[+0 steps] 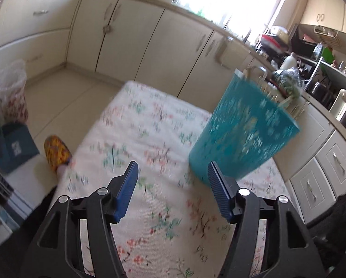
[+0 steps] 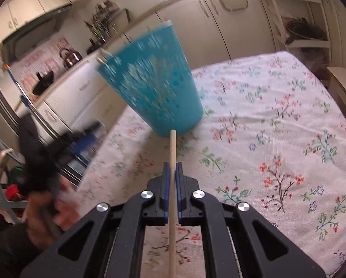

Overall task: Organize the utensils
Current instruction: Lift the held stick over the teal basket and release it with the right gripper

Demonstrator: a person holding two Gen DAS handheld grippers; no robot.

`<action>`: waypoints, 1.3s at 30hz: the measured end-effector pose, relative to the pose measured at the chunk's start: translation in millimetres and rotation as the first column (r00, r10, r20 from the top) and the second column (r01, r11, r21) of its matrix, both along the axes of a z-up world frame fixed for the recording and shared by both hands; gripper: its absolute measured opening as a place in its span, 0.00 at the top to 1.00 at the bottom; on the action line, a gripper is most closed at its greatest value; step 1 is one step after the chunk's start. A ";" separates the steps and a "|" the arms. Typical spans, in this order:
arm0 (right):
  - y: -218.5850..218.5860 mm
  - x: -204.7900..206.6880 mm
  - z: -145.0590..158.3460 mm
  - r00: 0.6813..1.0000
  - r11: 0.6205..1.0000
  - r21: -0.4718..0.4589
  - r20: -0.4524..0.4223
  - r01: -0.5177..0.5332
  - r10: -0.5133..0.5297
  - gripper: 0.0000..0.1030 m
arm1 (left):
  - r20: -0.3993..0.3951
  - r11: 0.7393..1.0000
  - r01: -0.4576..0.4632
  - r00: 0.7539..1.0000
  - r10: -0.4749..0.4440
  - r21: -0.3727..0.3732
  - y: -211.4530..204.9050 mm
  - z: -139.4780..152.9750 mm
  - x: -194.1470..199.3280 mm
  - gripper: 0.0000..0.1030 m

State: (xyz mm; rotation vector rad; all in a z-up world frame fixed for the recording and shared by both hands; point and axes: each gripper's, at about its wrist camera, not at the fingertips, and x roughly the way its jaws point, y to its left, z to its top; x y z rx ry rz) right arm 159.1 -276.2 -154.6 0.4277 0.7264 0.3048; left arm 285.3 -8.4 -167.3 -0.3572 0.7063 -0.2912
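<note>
1. Left wrist view: the left tool (image 1: 173, 185) stands released, its blue pads (image 1: 127, 190) apart with nothing between them, over the flowered cloth of the table (image 1: 149, 125). The teal perforated holder (image 1: 242, 129) stands on the cloth just ahead and to the right, its base close beside the right-hand pad; pale sticks show above its rim, blurred. To do the step well, this tool would best close on the holder's wall low down, so that it does not tip while a stick goes in.

2. Same view, room: the table's left edge drops to the floor near a slipper (image 1: 57, 153); cabinets lie well beyond the far edge.

3. Right wrist view: the right tool (image 2: 172, 173) is clenched on a wooden chopstick (image 2: 172, 146), whose tip points at the holder's (image 2: 154, 81) foot. My judgement: the tip must rise above the rim, then come down steeply into the mouth.

4. Same view, room: bare cloth lies wide to the right; on the left the other tool (image 2: 80, 139) and a hand (image 2: 57, 206) crowd the table's edge, blurred.
</note>
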 end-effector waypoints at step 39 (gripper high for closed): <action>9.6 96.7 107.6 0.914 0.991 -0.019 0.389 0.131 -0.113 0.79 | -0.076 0.998 0.015 0.997 -0.020 -0.066 -1.2 -22.2 9.1 0.33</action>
